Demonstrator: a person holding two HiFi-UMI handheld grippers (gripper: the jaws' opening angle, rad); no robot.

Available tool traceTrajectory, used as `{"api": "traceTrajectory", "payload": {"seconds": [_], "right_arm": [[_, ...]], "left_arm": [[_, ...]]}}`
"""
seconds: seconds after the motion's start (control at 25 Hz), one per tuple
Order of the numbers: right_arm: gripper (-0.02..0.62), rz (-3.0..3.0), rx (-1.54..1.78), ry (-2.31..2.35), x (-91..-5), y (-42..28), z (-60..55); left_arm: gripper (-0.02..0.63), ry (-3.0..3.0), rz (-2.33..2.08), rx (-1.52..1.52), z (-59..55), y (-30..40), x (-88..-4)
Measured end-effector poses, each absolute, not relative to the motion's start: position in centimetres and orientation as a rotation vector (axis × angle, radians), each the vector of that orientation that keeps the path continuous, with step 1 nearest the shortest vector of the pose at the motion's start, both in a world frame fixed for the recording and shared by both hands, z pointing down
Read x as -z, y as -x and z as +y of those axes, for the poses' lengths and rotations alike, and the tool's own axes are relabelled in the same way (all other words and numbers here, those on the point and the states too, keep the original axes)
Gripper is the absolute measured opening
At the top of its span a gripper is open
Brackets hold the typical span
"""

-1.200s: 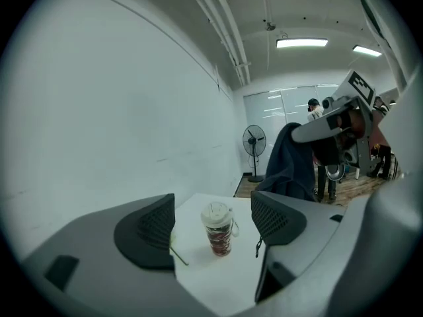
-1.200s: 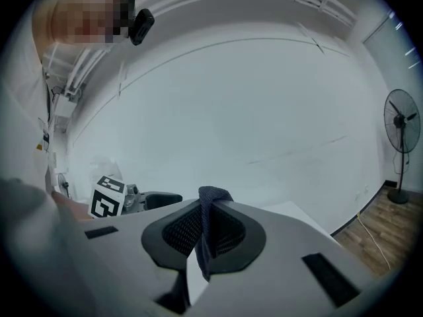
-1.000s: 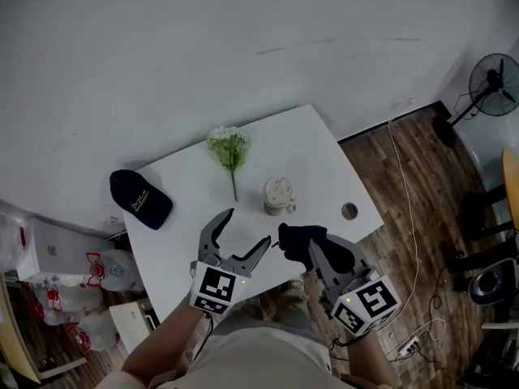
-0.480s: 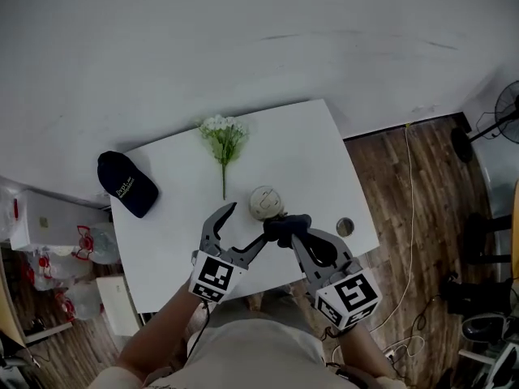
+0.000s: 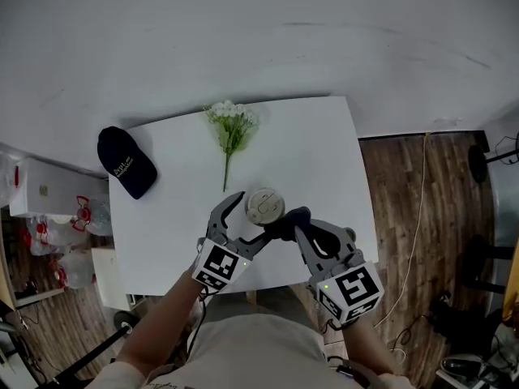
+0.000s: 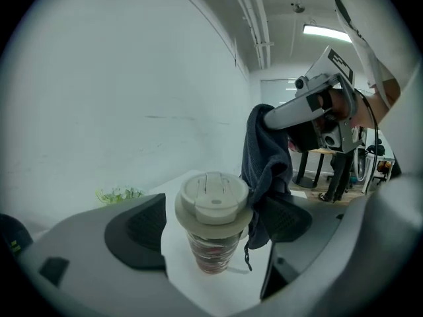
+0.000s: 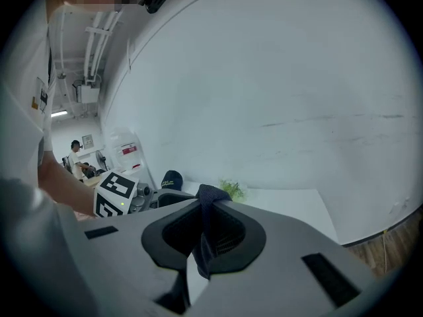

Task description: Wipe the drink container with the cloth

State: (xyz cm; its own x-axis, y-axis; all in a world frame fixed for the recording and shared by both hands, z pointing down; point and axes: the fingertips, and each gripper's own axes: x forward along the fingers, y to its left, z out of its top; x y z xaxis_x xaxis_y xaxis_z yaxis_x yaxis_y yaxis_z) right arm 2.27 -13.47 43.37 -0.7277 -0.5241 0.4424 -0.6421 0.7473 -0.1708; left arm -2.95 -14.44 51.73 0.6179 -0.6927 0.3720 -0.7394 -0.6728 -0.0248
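A clear drink cup [image 5: 263,207] with a pale lid [image 6: 213,199] stands upright near the front of the white table [image 5: 316,152]. My left gripper [image 5: 251,216] is open around it. In the left gripper view the cup [image 6: 210,246] sits between the two dark pads [image 6: 139,233], and neither pad touches it. Those jaws have just been opening wider. My right gripper [image 5: 297,224] is shut on a dark blue cloth [image 5: 290,220], which hangs against the cup's right side [image 6: 268,170]. In the right gripper view the cloth [image 7: 206,233] is pinched between the pads.
A dark cap [image 5: 127,162] lies at the table's left edge. A sprig of white flowers [image 5: 230,132] lies behind the cup. Wooden floor [image 5: 422,217] drops away to the right of the table, and a white wall stands behind it.
Both grippers have moved forward and down to the cup. The left jaws now stand around it, and the cloth has come up against the cup's right side.
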Motion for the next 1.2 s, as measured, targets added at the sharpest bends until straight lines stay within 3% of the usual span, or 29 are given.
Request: {"api": "traceTrajectory", "payload": {"seconds": [0.48,1.2], "right_arm": [[0.038,-2.507,-0.407,-0.705,-45.7,-1.7,-15.9],[0.038,-2.39,0.011,-0.249,-48.7,8.2,-14.3]], "left_arm": [[0.43,-2.753,-1.173,-0.497,-15.4,1.6,-53.3],[0.43,-2.779,-1.048,-0.595,-14.9,2.2,-53.7]]}}
